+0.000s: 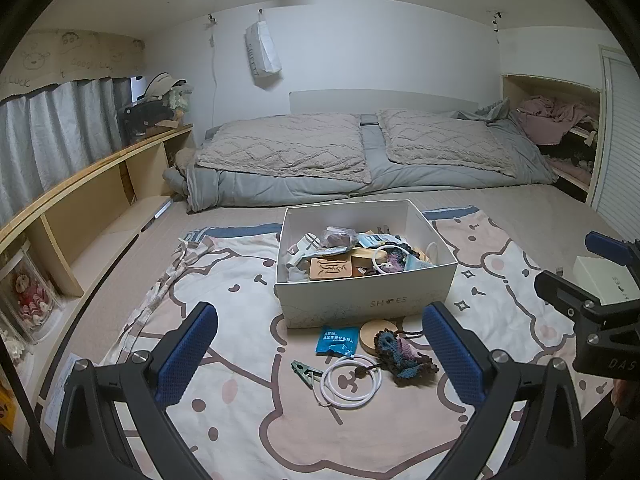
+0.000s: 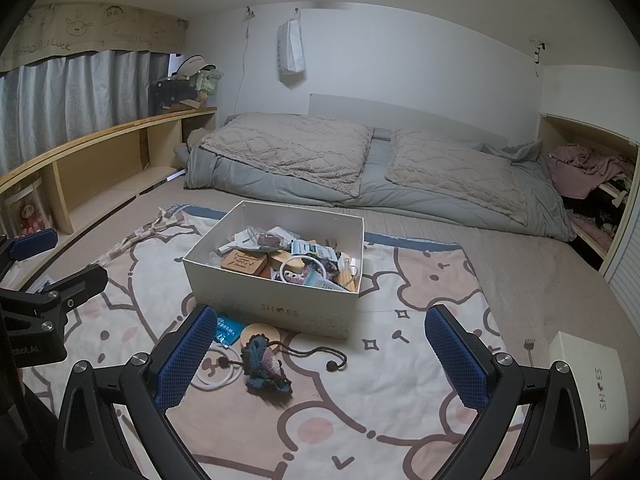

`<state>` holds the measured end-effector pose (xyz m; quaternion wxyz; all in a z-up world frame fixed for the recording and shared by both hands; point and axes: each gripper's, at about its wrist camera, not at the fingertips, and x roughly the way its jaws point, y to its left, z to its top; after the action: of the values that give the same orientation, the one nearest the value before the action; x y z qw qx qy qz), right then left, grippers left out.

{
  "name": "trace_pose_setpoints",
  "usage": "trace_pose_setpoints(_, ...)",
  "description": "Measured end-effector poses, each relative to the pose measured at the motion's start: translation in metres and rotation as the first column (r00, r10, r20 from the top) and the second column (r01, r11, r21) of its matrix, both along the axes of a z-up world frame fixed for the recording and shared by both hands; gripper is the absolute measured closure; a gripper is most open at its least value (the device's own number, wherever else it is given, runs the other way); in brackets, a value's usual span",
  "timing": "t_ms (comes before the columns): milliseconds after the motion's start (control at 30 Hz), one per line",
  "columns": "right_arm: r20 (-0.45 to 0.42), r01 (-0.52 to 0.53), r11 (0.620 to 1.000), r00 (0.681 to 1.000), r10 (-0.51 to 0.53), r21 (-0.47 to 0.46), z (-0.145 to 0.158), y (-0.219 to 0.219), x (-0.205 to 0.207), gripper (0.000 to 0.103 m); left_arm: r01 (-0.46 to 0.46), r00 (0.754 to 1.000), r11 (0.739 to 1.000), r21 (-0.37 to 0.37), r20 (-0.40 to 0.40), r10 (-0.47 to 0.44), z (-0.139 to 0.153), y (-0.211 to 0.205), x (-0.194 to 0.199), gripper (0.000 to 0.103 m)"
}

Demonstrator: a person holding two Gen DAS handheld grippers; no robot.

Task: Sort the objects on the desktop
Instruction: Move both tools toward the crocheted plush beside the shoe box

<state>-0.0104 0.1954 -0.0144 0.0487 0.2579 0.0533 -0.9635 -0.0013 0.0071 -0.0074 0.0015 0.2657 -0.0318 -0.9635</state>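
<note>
Two views, so left wrist first. I'm over a cartoon-print blanket [image 1: 224, 412] spread on a beige bed surface, in a small bedroom. Two fuzzy pillows [image 1: 288, 148] lie along the grey duvet in the upper middle of the frame, one wooden shelf [image 1: 92, 184] curves down the left side, and one white bag [image 1: 262, 54] hangs on the back wall. My left gripper [image 1: 320, 360] is spread as wide as it goes with nothing between the blue pads. One white shoebox [image 1: 366, 264] full of small clutter sits centre frame. Just below it, loose on the blanket, I count five things: one blue packet [image 1: 335, 340], one round wooden coaster [image 1: 378, 338], one crocheted pouch [image 1: 404, 356], one white cable loop [image 1: 352, 382] and one green clip [image 1: 305, 371]. The right gripper [image 1: 588, 292] pokes in at the right edge.

Right wrist now. Same blanket [image 2: 360, 412], same room, with grey curtains [image 2: 72, 92] in the upper left. My right gripper [image 2: 320, 360] is also wide open and empty. The shoebox [image 2: 276, 264] is centre frame, a bit left. Below it I count four loose things: blue packet [image 2: 230, 330], coaster [image 2: 264, 332], crocheted pouch [image 2: 266, 368] and cable loop [image 2: 218, 380], which is partly hidden behind my left finger. One box lid [image 2: 588, 380] lies at lower right. The left gripper [image 2: 52, 292] shows at the left edge.
</note>
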Motion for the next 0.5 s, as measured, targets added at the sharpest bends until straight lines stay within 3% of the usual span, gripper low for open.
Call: trace_pose_setpoints(500,0.009,-0.001,1.000,1.000,0.001,0.007,-0.0028,-0.0015,-0.0004,0.000,0.001,1.000,1.000,-0.002,0.001,-0.001,-0.0016,0.0005,0.0002,0.000)
